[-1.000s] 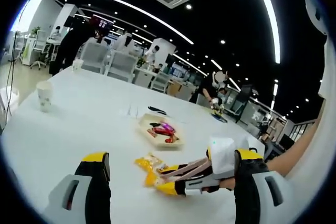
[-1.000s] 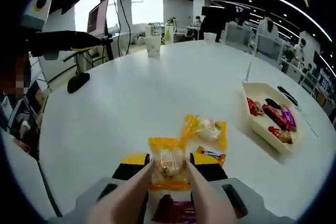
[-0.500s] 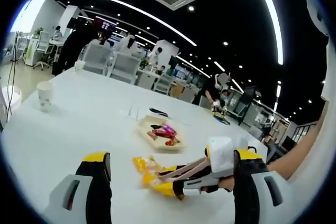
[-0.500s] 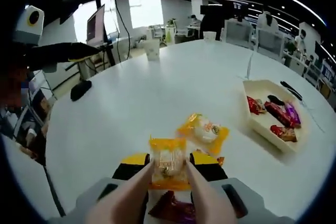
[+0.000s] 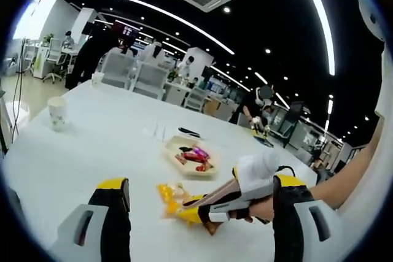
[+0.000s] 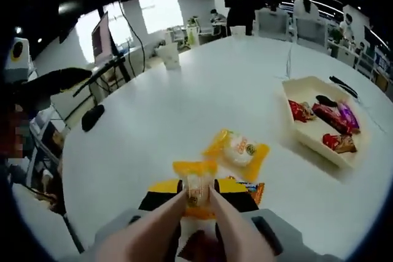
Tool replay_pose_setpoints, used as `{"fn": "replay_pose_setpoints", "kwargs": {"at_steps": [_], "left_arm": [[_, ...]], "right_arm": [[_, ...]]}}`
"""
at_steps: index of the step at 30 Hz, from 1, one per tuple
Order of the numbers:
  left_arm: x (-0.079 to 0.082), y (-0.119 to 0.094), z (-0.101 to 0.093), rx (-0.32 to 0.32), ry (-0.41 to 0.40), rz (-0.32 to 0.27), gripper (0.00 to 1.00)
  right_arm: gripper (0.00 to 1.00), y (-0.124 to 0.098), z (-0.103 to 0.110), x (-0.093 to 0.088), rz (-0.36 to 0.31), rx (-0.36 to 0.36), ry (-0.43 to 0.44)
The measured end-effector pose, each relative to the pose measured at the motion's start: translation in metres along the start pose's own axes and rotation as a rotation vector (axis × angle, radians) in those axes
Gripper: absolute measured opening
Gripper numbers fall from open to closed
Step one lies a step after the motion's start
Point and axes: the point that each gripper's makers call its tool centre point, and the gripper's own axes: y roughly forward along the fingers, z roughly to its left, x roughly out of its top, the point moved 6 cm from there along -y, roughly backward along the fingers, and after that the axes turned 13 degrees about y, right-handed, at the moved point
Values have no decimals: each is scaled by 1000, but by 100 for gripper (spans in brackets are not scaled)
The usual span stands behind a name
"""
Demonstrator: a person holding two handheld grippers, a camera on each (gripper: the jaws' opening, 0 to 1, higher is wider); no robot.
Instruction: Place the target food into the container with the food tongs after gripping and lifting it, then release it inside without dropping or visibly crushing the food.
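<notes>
Yellow-wrapped and pinched between the pressed-together arms of the food tongs (image 6: 198,210), the snack packet (image 6: 195,189) hangs just above the desk (image 6: 184,99) near its close edge, held by my right gripper (image 6: 198,204); my left gripper (image 5: 201,204) waits spread and empty. A second yellow packet (image 6: 238,149) lies flat on the desk just beyond the tongs, and further right, toward the desk's far right edge, sits the cream container (image 6: 301,136). By my reading, the carry runs forward and rightward over that packet, the container's long axis slanting away, and the right gripper is the nearer one.
</notes>
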Motion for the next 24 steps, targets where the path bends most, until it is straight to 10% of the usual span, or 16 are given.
{"fn": "replay_pose_setpoints", "kwargs": {"at_steps": [10,16,24], "left_arm": [[6,3,-16,13,38,42,96],[17,7,-25,31,-7,24,96],[20,20,-30,-12,31,33,96]], "right_arm": [[17,-31,1,11,-74,61,56],[17,-45,-6,25,-127,181,313],[17,-59,-16,38,-176,200,378]]}}
